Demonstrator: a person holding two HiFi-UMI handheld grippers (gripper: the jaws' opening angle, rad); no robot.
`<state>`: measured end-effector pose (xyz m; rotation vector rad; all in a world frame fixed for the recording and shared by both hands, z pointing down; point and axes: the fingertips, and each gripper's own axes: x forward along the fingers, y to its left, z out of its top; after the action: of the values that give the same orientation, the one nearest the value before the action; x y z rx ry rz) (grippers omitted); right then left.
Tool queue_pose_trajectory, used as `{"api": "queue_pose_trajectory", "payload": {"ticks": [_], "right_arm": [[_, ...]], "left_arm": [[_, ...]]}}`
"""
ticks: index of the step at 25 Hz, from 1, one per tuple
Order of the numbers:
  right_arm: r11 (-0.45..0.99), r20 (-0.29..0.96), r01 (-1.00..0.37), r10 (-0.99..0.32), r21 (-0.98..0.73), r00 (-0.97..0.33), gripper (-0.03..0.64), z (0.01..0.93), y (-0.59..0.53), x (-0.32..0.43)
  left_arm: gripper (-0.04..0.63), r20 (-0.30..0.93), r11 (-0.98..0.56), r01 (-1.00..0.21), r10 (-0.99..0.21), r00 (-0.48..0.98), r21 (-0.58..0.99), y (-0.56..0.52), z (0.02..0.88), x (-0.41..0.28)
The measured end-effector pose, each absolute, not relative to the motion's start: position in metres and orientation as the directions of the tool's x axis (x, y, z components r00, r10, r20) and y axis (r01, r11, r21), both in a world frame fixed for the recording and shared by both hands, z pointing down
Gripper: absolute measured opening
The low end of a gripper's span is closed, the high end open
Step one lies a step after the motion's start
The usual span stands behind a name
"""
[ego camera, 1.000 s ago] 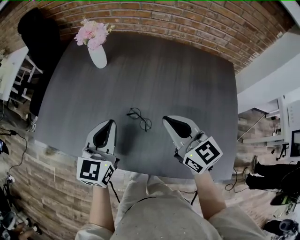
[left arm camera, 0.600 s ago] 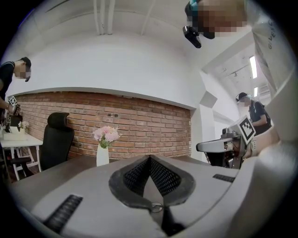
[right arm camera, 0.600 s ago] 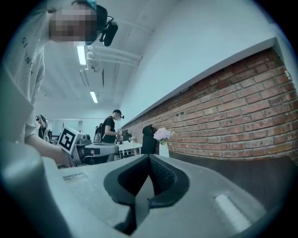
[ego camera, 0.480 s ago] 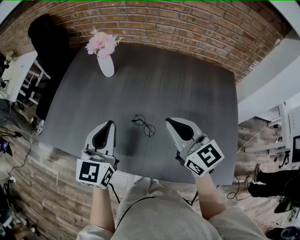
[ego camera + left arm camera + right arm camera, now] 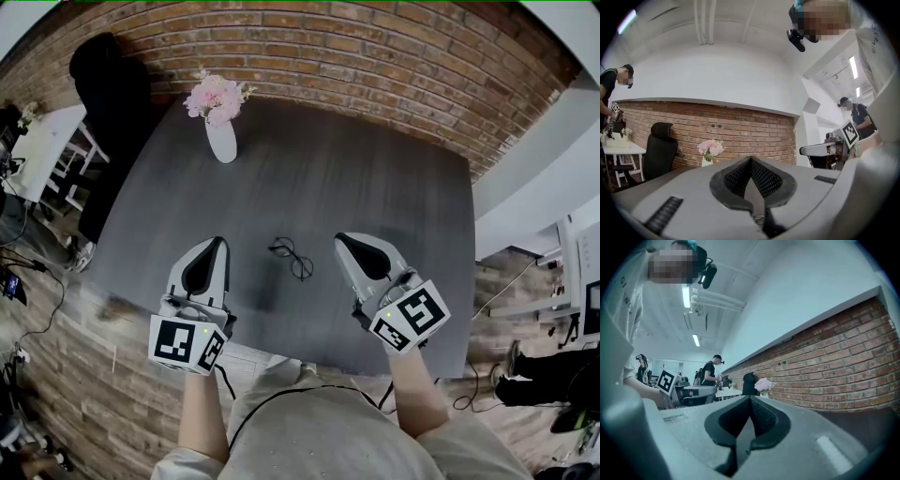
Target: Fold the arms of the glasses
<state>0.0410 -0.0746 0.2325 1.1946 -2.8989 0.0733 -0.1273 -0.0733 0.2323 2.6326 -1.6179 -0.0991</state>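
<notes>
A pair of thin black round glasses [image 5: 292, 258] lies on the dark grey table [image 5: 375, 187], near its front edge. The glasses are too small to tell how their arms stand. My left gripper [image 5: 220, 241] hovers to their left and my right gripper [image 5: 340, 238] to their right, both clear of them and pointing away from me. In the left gripper view the left gripper [image 5: 750, 159] has its jaws together with nothing between them. The right gripper [image 5: 750, 397] is likewise shut and empty in its own view.
A white vase [image 5: 222, 142] of pink flowers [image 5: 216, 97] stands at the table's far left. A black chair [image 5: 105, 89] and a white side table [image 5: 37, 141] are beyond the left edge. A brick wall [image 5: 375, 47] runs behind. People stand in the background of both gripper views.
Both grippers have lifted a little and kept their places either side of the glasses. The head view has shifted, so the table, vase and glasses sit lower and further right. The glasses are untouched.
</notes>
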Motion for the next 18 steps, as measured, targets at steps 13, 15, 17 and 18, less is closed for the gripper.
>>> {"api": "queue_pose_trajectory", "payload": {"ticks": [13, 15, 17, 18], "right_arm": [[0.707, -0.016, -0.707, -0.707, -0.029, -0.707, 0.002, 0.212, -0.076, 0.044], [0.704, -0.018, -0.709, -0.710, -0.033, -0.704, 0.002, 0.212, -0.077, 0.044], [0.703, -0.015, -0.710, -0.711, -0.038, -0.703, 0.002, 0.214, -0.077, 0.044], [0.704, -0.013, -0.709, -0.710, -0.039, -0.704, 0.002, 0.215, -0.077, 0.044]], "left_arm": [[-0.002, -0.072, -0.462, -0.883, -0.886, 0.458, 0.078, -0.075, 0.211, -0.126], [-0.002, -0.071, -0.463, -0.883, -0.886, 0.458, 0.077, -0.075, 0.211, -0.126], [-0.002, -0.071, -0.461, -0.884, -0.887, 0.456, 0.080, -0.075, 0.212, -0.127], [-0.002, -0.070, -0.459, -0.885, -0.888, 0.455, 0.081, -0.075, 0.212, -0.127]]}}
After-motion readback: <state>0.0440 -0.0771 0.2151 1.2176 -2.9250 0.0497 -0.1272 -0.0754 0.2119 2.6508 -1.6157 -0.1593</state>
